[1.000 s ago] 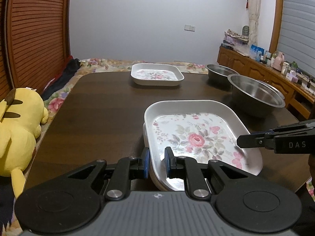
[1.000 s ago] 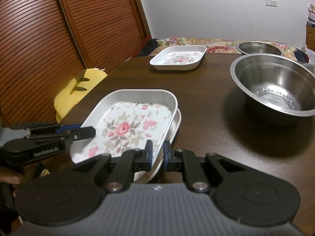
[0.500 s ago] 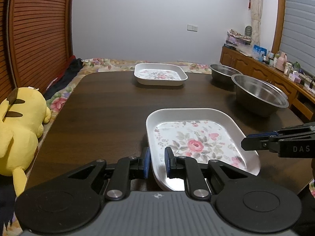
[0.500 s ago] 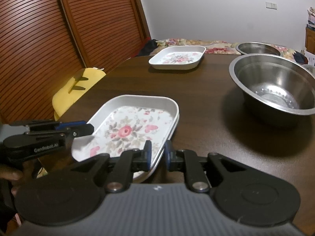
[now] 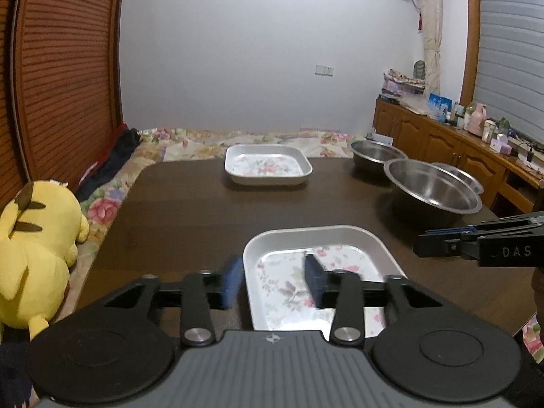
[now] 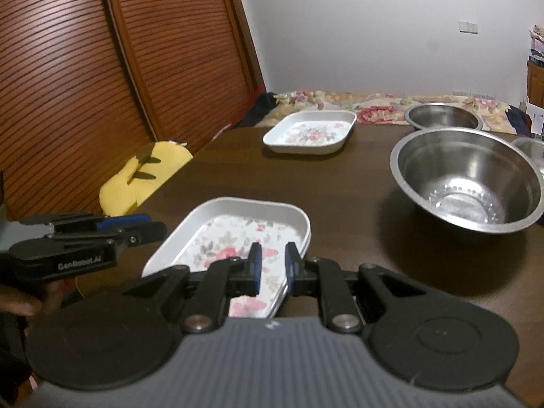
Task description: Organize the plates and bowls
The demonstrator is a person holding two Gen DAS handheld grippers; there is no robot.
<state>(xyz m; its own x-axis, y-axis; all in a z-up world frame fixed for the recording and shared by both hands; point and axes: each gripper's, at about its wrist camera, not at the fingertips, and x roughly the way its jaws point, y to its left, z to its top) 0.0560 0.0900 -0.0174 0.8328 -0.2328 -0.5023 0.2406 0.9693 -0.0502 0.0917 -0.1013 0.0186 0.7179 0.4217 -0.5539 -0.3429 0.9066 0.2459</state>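
Note:
A white floral plate [image 5: 316,265] rests on another plate of the same kind near the front edge of the dark table [image 5: 190,204]; the stack also shows in the right wrist view [image 6: 238,234]. My left gripper [image 5: 273,280] is open, its jaws spread either side of the plate's left rim. My right gripper [image 6: 271,267] is open a little around the right rim. A second floral plate [image 5: 267,166] sits at the far middle. A large steel bowl [image 6: 465,176] stands at the right, with a smaller steel bowl [image 6: 442,117] behind it.
A yellow plush toy [image 5: 37,255] lies left of the table. A floral bedspread [image 5: 244,137] lies beyond the far edge. A wooden sideboard [image 5: 452,149] with clutter runs along the right wall. Slatted wooden doors [image 6: 102,85] stand at the left.
The floral plate came down onto the plate beneath it. Both grippers then opened and let go of its rims, the left one widely, and drew back a little.

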